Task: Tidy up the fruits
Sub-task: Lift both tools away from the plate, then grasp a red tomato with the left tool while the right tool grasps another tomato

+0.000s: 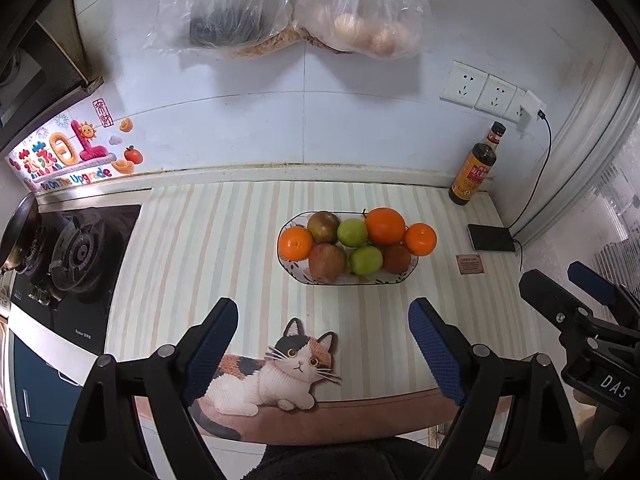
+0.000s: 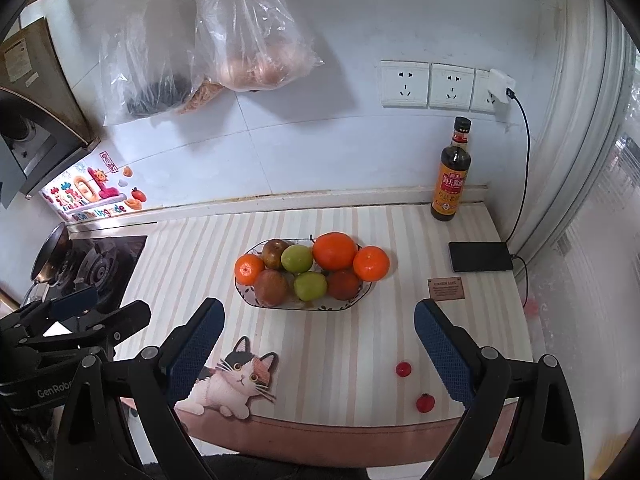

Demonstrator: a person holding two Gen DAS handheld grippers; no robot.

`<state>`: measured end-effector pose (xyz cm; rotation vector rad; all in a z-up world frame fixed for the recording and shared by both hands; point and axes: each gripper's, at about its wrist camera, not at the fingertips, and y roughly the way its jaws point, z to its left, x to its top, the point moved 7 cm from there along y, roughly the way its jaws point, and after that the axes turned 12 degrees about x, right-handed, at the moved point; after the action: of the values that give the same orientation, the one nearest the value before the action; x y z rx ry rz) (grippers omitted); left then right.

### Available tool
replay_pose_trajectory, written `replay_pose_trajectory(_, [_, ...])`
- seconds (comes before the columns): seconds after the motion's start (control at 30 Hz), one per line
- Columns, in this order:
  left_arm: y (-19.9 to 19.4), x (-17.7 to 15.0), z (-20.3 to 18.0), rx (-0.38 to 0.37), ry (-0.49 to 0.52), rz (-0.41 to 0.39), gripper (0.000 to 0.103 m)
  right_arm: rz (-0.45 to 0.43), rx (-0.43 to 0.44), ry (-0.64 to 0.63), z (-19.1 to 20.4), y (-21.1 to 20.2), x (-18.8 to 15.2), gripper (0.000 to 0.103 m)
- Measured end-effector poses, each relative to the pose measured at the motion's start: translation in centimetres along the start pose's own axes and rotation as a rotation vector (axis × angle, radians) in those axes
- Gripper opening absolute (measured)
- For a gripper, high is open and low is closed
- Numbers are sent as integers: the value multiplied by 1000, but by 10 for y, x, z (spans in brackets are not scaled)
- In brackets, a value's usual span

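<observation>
Bags (image 1: 288,8): above bowl, contents blurred
Bowl (image 2: 256,300): oranges (image 2: 334,251), green (image 2: 297,258) and brown fruit (image 2: 271,287)
Left fingers (image 1: 224,344): apart, empty
Right fingers (image 2: 204,340): apart, empty

A kitchen corner in even, cool light: white tiled wall (image 2: 320,152) fills the upper frame, with three wall sockets (image 2: 436,85) at upper right, one holding a white charger (image 2: 501,87). Clear plastic bags (image 2: 224,52) hang at top centre. A range hood (image 2: 36,128) juts in at upper left above a gas hob (image 2: 100,268). The tabletop (image 2: 340,344) wears a pale striped mat across the middle. At far right stands what may be a frosted window (image 2: 600,280).
</observation>
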<state>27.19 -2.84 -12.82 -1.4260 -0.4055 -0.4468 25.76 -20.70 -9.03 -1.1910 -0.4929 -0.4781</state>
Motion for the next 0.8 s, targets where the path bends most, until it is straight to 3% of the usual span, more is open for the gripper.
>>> replay_pose_trajectory(0.27, [8, -5, 0, 5, -8, 21, 87, 8, 11, 11, -3, 5, -3, 98])
replay_pose_trajectory(0.37, [18, -6, -10, -13, 9, 40, 90, 2, 55, 44, -11, 10, -4, 98])
replay_pose_trajectory(0.43, [27, -5, -20, -5, 37, 47, 102, 17, 89, 88, -26, 18, -8, 98])
replay_pose_trajectory(0.6, [65, -9, -63, 5, 128, 86, 102, 59, 36, 225, -94, 42, -33, 97])
replay_pose_trajectory(0.63, [73, -12, -71, 1, 143, 102, 102, 66, 35, 260, -109, 47, -41, 93])
replay_pose_trajectory(0.7, [90, -18, -93, -20, 178, 135, 102, 98, 19, 324, -144, 60, -62, 63])
replay_pose_trajectory(0.8, [121, -32, -132, -37, 256, 193, 102, 157, 4, 419, -189, 81, -101, 45])
